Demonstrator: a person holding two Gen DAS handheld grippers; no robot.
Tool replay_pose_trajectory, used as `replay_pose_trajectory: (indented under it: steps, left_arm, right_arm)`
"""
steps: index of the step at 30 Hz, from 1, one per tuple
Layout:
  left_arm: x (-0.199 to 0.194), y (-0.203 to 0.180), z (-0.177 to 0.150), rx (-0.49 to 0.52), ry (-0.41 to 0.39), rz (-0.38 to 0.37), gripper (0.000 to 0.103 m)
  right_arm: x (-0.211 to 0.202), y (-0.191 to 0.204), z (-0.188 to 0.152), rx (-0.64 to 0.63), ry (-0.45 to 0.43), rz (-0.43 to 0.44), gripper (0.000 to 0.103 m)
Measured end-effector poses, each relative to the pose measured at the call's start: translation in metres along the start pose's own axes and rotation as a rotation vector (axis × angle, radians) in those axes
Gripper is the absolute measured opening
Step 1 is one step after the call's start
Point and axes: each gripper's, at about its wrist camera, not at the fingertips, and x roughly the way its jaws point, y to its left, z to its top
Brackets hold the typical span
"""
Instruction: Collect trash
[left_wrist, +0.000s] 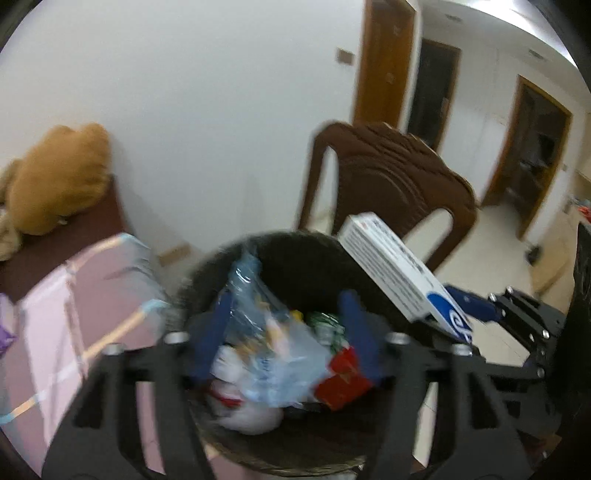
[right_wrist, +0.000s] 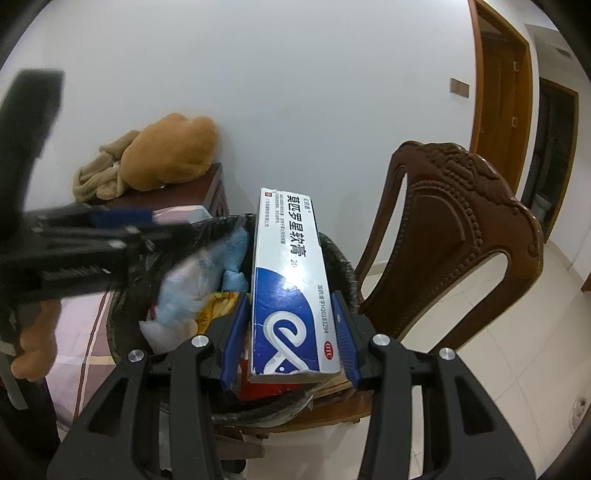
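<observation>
A dark wooden cabinet (right_wrist: 177, 195) is standing against the far wall, bearing a brown plush toy (right_wrist: 170, 155) and beige cloth (right_wrist: 99, 177). A tiled floor (right_wrist: 517, 369) is carrying a wooden chair (right_wrist: 450, 236) at right.

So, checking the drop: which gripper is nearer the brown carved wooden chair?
Right. The right gripper, shut on the white-and-blue carton, is beside the chair; the left gripper is across the bin.

Both wrist views look steeply down, close over the same trash bin (left_wrist: 288, 251), side by side.
</observation>
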Motion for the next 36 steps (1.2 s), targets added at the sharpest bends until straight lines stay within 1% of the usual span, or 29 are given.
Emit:
replay_pose_trajectory:
  steps: [1, 3, 5, 7, 9, 12, 15, 16, 17, 19, 21, 23, 25, 27, 30, 32, 36]
  left_arm:
    - [-0.006, 0.003, 0.001, -0.002, -0.013, 0.018, 0.068]
    - [-0.013, 0.008, 0.0, -0.016, -0.009, 0.047, 0.073]
    - [-0.022, 0.013, -0.004, -0.033, -0.008, 0.126, 0.079]
    - [-0.031, 0.018, -0.012, -0.041, -0.02, 0.221, 0.079]
    - [-0.038, 0.025, -0.019, -0.065, -0.031, 0.277, 0.08]
    - [-0.048, 0.041, -0.031, -0.105, -0.021, 0.3, 0.081]
    - [-0.054, 0.05, -0.041, -0.118, -0.01, 0.323, 0.082]
    - [-0.057, 0.053, -0.045, -0.125, -0.01, 0.33, 0.083]
    - [-0.06, 0.056, -0.048, -0.132, -0.011, 0.337, 0.084]
    - [-0.068, 0.061, -0.055, -0.151, -0.018, 0.359, 0.086]
    - [-0.073, 0.065, -0.061, -0.168, -0.028, 0.382, 0.09]
    - [-0.081, 0.07, -0.07, -0.186, -0.036, 0.403, 0.092]
    - [-0.089, 0.075, -0.079, -0.212, -0.037, 0.416, 0.094]
    - [-0.095, 0.079, -0.086, -0.235, -0.03, 0.42, 0.098]
    - [-0.111, 0.083, -0.1, -0.265, -0.038, 0.427, 0.099]
    - [-0.121, 0.083, -0.108, -0.274, -0.053, 0.451, 0.1]
    - [-0.138, 0.078, -0.121, -0.27, -0.075, 0.48, 0.1]
  right_arm:
    - [0.001, 0.003, 0.001, -0.003, 0.002, 0.002, 0.045]
    - [0.005, 0.009, 0.005, -0.014, 0.008, 0.001, 0.045]
    - [0.009, 0.017, 0.007, -0.03, 0.015, -0.014, 0.045]
    - [0.015, 0.024, 0.008, -0.039, 0.034, -0.032, 0.045]
    - [0.023, 0.029, 0.008, -0.042, 0.056, -0.039, 0.045]
    - [0.033, 0.033, 0.009, -0.031, 0.087, -0.05, 0.047]
    - [0.039, 0.034, 0.007, 0.004, 0.114, -0.045, 0.052]
    - [0.039, 0.034, 0.007, 0.015, 0.119, -0.042, 0.061]
    - [0.038, 0.035, 0.007, 0.025, 0.119, -0.044, 0.072]
    - [0.03, 0.038, 0.006, 0.046, 0.094, -0.062, 0.081]
    - [0.014, 0.045, 0.004, 0.052, 0.045, -0.066, 0.083]
    - [-0.001, 0.053, 0.001, 0.054, -0.001, -0.063, 0.094]
    - [-0.015, 0.064, -0.003, 0.054, -0.047, -0.06, 0.097]
    - [-0.027, 0.077, -0.008, 0.041, -0.07, -0.056, 0.097]
    - [-0.037, 0.087, -0.018, 0.044, -0.073, -0.066, 0.098]
    - [-0.043, 0.092, -0.022, 0.054, -0.079, -0.079, 0.1]
    - [-0.053, 0.101, -0.028, 0.049, -0.094, -0.133, 0.1]
